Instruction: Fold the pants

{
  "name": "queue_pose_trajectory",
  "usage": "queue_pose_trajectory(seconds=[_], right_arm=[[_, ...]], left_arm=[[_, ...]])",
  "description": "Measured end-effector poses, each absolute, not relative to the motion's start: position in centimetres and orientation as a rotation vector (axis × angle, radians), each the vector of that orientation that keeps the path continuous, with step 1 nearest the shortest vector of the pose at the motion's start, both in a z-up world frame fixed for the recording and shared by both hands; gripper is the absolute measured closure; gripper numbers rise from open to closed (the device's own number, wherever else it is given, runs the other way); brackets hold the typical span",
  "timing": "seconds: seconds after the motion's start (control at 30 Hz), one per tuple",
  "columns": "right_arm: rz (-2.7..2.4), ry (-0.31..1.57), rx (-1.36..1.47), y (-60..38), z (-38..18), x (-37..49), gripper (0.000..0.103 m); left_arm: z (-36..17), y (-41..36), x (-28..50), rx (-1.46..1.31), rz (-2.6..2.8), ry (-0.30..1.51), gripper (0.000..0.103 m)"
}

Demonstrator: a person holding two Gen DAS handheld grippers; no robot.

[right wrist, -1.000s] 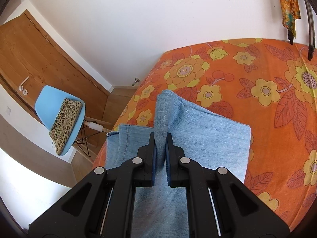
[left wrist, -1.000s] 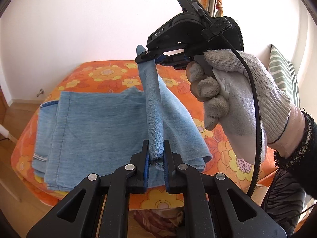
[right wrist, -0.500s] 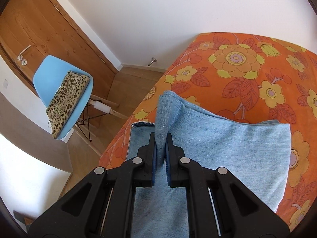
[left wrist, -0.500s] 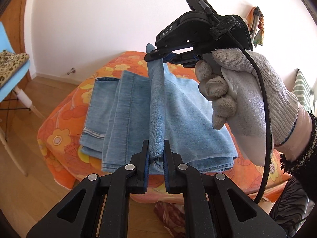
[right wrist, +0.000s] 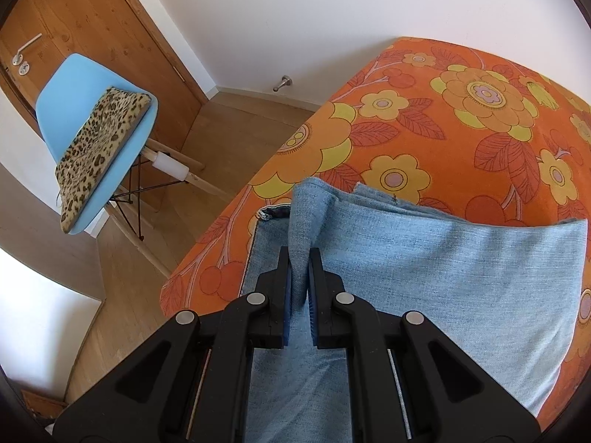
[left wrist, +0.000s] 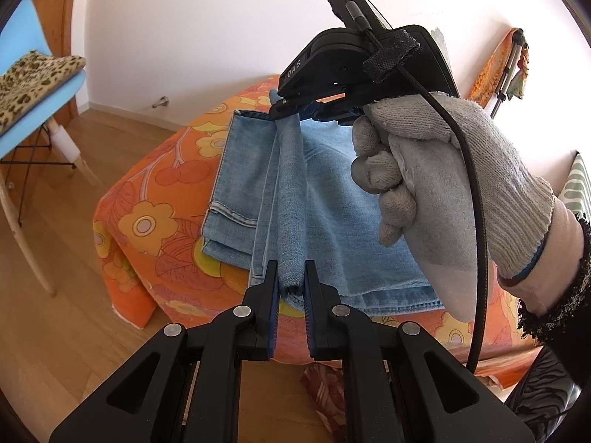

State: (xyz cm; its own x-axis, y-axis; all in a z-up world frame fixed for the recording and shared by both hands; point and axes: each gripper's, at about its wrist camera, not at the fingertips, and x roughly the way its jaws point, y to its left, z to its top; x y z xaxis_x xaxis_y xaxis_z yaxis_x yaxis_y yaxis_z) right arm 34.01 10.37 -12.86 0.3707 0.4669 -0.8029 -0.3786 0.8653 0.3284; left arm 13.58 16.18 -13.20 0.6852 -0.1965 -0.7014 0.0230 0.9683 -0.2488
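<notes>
Open wooden floor [left wrist: 66,295] left of the bed [left wrist: 147,243], blue chair [right wrist: 96,122] well apart beside the door [right wrist: 92,18].

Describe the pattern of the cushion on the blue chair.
Leopard print on the cushion; clearest in the right wrist view.

The pants [left wrist: 332,199] are pale blue denim with a lighter inner side. The bench cover [right wrist: 443,110] under them is orange with yellow flowers and red leaves. The chair [right wrist: 70,110] beside it is sky blue, carrying a leopard-print cushion [right wrist: 99,147]. The glove [left wrist: 443,170] is grey knit; both grippers' fingers [left wrist: 271,295] are black with blue pads.
</notes>
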Motion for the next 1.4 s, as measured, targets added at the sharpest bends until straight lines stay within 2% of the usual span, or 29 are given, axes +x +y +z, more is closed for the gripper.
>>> queue_pose_trajectory(seconds=[0.5, 0.7, 0.8, 0.87, 0.97, 1.4], right_arm=[[0.541, 1.082, 0.074, 11.5, -14.0, 35.1, 0.095], [0.600, 1.082, 0.116, 11.1, -13.6, 35.4, 0.083], [0.630, 1.051, 0.120, 11.2, -12.4, 35.2, 0.070], [0.644, 1.021, 0.114, 11.0, -11.3, 34.9, 0.057], [0.653, 0.979, 0.093, 10.6, -9.7, 34.5, 0.048], [0.658, 0.872, 0.095, 1.9, -5.2, 31.1, 0.042]], left_arm=[[-13.7, 16.7, 14.5, -0.230, -0.077, 0.845, 0.093], [-13.7, 16.7, 14.7, -0.232, -0.064, 0.857, 0.093], [-13.8, 16.5, 14.7, -0.212, -0.047, 0.860, 0.090], [-13.7, 16.6, 14.7, -0.200, -0.030, 0.863, 0.086], [-13.6, 17.0, 14.6, -0.196, 0.007, 0.862, 0.085], [-10.3, 15.9, 14.6, -0.175, -0.009, 0.782, 0.085]])
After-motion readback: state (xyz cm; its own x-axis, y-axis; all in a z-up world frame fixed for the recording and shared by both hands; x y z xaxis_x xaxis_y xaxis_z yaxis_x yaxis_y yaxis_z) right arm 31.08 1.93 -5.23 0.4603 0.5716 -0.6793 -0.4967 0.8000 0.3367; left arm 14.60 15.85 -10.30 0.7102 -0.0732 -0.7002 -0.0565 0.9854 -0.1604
